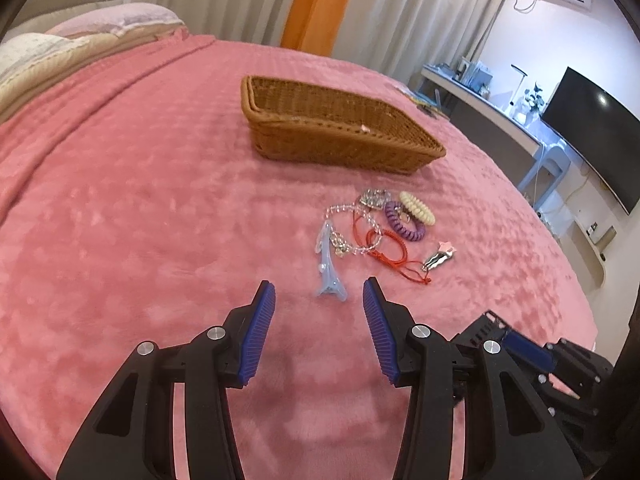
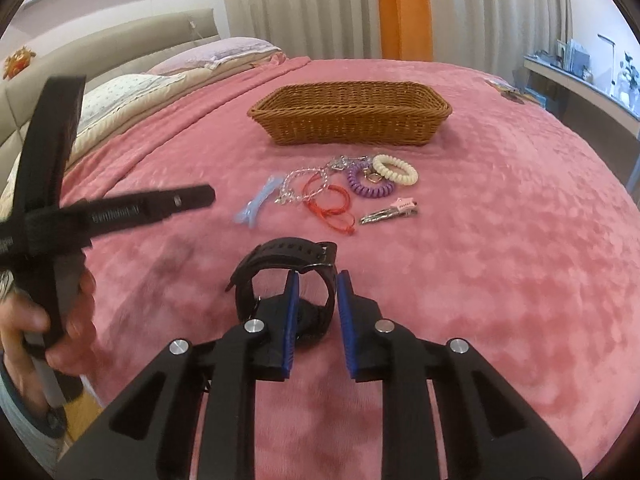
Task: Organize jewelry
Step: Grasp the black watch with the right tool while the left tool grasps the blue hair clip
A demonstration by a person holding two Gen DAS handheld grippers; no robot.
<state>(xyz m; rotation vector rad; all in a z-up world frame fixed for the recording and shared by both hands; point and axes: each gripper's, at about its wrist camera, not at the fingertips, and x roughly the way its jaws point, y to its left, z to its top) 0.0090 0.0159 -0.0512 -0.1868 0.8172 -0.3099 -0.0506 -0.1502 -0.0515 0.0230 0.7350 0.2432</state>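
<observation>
A brown wicker basket (image 1: 340, 128) (image 2: 350, 114) stands on the pink bedspread. In front of it lie a light blue hair clip (image 1: 329, 266) (image 2: 258, 200), a clear bead bracelet (image 1: 344, 232) (image 2: 304, 186), red cords (image 1: 388, 254) (image 2: 330, 206), a purple coil tie (image 1: 404, 224) (image 2: 370, 186), a cream coil tie (image 1: 418, 207) (image 2: 396, 170) and a silver clip with a pink star (image 1: 438, 258) (image 2: 392, 212). My left gripper (image 1: 319, 294) is open just short of the blue clip. My right gripper (image 2: 317, 280) is partly open around the band of a black watch (image 2: 286, 280).
Pillows (image 2: 132, 96) and a headboard lie at the far left. A desk (image 1: 480, 104) and a dark monitor (image 1: 592, 132) stand off the bed's right side. Small items (image 2: 508, 90) lie at the far right of the bed. The left gripper's handle (image 2: 48, 216) crosses the right wrist view.
</observation>
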